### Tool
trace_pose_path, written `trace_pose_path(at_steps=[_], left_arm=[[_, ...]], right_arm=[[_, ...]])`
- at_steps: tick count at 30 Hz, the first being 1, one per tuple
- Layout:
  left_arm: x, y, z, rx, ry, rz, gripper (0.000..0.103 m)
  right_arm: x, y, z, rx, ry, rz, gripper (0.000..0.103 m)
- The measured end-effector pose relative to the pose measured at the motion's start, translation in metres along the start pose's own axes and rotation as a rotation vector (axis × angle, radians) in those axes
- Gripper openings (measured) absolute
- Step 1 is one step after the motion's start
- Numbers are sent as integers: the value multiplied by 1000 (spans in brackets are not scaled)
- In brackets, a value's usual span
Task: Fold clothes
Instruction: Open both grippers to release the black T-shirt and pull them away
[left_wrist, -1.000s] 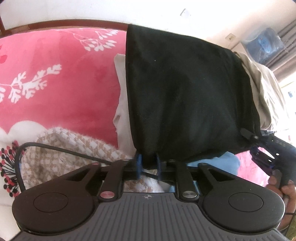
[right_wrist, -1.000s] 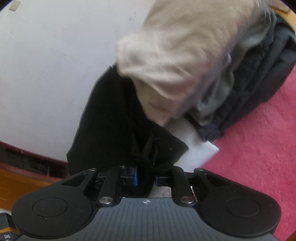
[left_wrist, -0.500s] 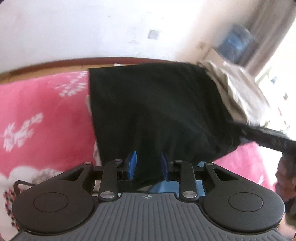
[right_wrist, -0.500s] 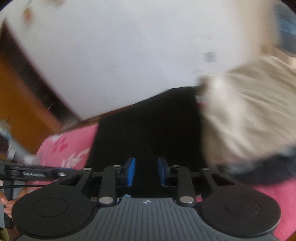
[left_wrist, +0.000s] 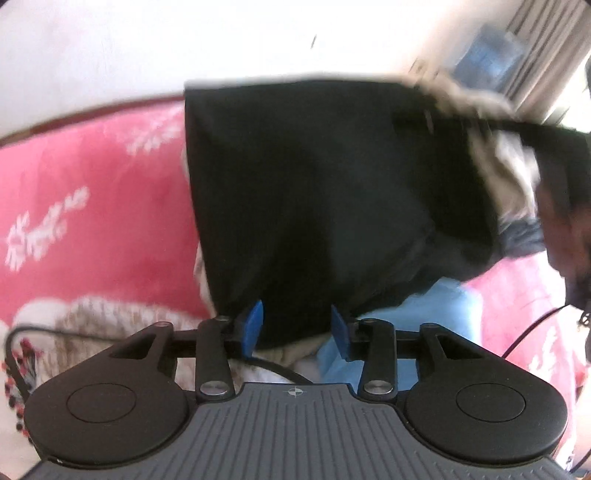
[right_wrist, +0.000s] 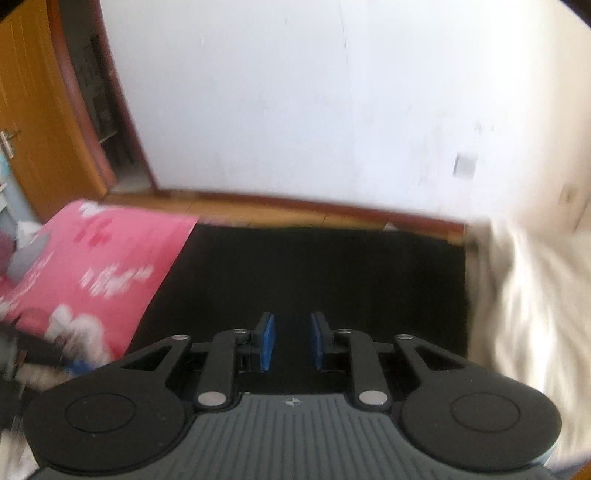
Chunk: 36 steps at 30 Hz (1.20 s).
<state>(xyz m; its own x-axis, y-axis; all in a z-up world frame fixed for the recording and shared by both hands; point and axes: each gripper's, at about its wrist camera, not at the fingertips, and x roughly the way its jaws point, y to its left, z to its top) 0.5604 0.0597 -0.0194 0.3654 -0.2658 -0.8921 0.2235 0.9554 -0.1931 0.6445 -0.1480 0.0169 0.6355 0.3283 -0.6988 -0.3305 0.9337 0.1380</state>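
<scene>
Left gripper: jaws opening, the folded black cloth garment lying loose between them. Right gripper: jaws slightly apart above the garment, gripping nothing.

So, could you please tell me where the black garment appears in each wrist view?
Left wrist: the black garment fills the centre, its near edge between the opening left tool.
Right wrist: it spans the lower centre, behind the right tool.
Shared landmark: the pink blanket, left of the garment in both.

We see bright daylight glare on the plain white wall, motion blur throughout, and fisheye bending at edges.
</scene>
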Motion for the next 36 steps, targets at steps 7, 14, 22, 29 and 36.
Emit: trace_pose_path(at_steps=[7, 14, 22, 29, 36], left_arm=[[-1, 3, -12, 24, -39, -20, 45], [-9, 0, -23, 45, -56, -11, 47], [-43, -9, -27, 81, -102, -59, 47], [-42, -47, -16, 215, -73, -138, 47], [-17, -57, -47, 287, 157, -45, 47]], right_arm=[[71, -33, 33, 167, 4, -70, 22], [72, 20, 46, 11, 1, 26, 24], [11, -9, 26, 146, -42, -10, 21], [-35, -37, -39, 250, 78, 56, 20], [-62, -49, -134, 511, 336, 82, 20]])
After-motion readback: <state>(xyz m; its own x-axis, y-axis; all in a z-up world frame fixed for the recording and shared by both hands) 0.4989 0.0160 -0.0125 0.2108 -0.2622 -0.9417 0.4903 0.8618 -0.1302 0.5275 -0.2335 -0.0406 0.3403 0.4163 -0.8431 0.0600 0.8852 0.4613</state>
